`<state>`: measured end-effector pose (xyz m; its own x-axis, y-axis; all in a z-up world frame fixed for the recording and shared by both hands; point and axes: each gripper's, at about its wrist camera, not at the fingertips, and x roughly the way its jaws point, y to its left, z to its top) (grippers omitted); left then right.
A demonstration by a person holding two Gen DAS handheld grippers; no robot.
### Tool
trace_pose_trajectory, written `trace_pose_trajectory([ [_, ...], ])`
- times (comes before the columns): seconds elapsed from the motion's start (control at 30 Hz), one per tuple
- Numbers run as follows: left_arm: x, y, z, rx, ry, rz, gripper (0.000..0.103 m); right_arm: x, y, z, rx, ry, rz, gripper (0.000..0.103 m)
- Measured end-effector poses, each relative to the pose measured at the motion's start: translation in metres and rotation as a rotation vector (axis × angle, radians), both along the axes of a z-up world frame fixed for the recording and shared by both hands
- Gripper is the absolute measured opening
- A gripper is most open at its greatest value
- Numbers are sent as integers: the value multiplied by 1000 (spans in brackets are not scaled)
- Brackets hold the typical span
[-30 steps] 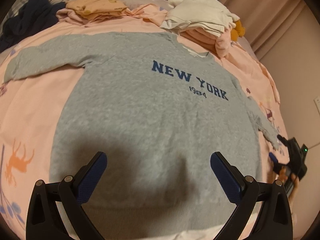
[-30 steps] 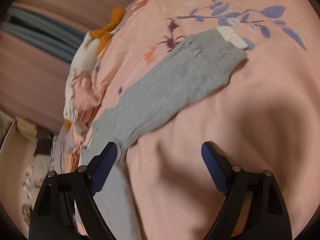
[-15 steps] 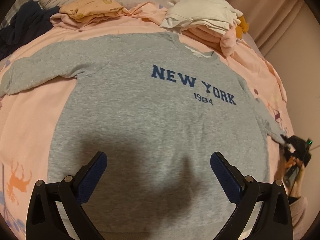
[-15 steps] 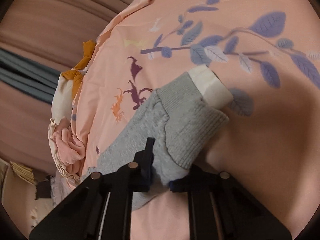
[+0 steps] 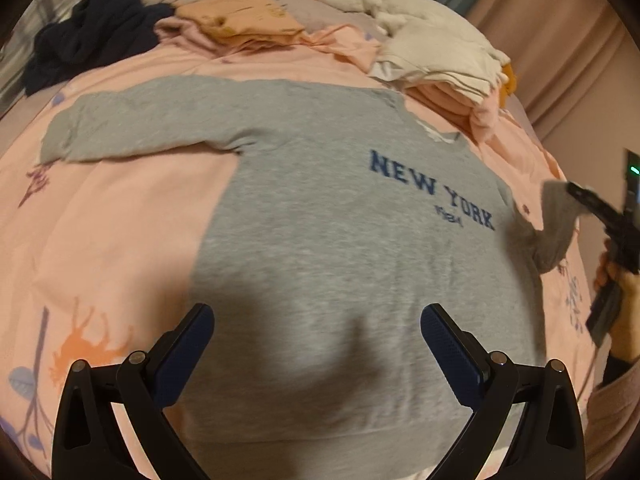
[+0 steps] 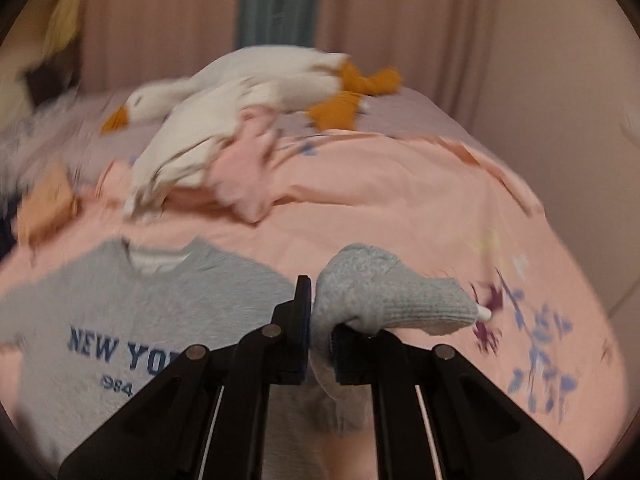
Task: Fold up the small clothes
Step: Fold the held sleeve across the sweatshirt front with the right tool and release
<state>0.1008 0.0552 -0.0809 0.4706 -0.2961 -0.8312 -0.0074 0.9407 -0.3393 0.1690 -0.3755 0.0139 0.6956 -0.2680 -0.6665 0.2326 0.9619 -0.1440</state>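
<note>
A small grey sweatshirt (image 5: pixel 340 248) printed NEW YORK lies face up on the pink bed cover (image 5: pixel 120 220); it also shows in the right wrist view (image 6: pixel 100 320). Its left sleeve (image 5: pixel 140 128) stretches out flat to the far left. My left gripper (image 5: pixel 318 340) is open and empty, hovering over the lower body of the sweatshirt. My right gripper (image 6: pixel 320 336) is shut on the right sleeve cuff (image 6: pixel 392 296) and holds it lifted off the bed; it also shows at the right edge of the left wrist view (image 5: pixel 560 216).
A white plush goose (image 5: pixel 400 20) lies at the head of the bed over stacked pink and white clothes (image 5: pixel 440 76). An orange garment (image 5: pixel 240 20) and a dark navy garment (image 5: pixel 92 28) lie at the far left. Curtains (image 6: pixel 280 12) hang behind.
My right gripper closed on the right sleeve cuff, lifted it off the bed and swung toward the sweatshirt body. My left gripper stayed open and drifted slightly right over the sweatshirt.
</note>
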Motion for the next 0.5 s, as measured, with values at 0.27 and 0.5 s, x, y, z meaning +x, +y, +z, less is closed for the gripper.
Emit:
trace_pose_trajectory([
  [0.27, 0, 27, -15, -16, 44, 56, 102, 28, 137, -99, -444, 267, 327, 9],
  [0.5, 1, 37, -15, -32, 32, 67, 102, 8, 141, -114, -565, 305, 382, 68],
])
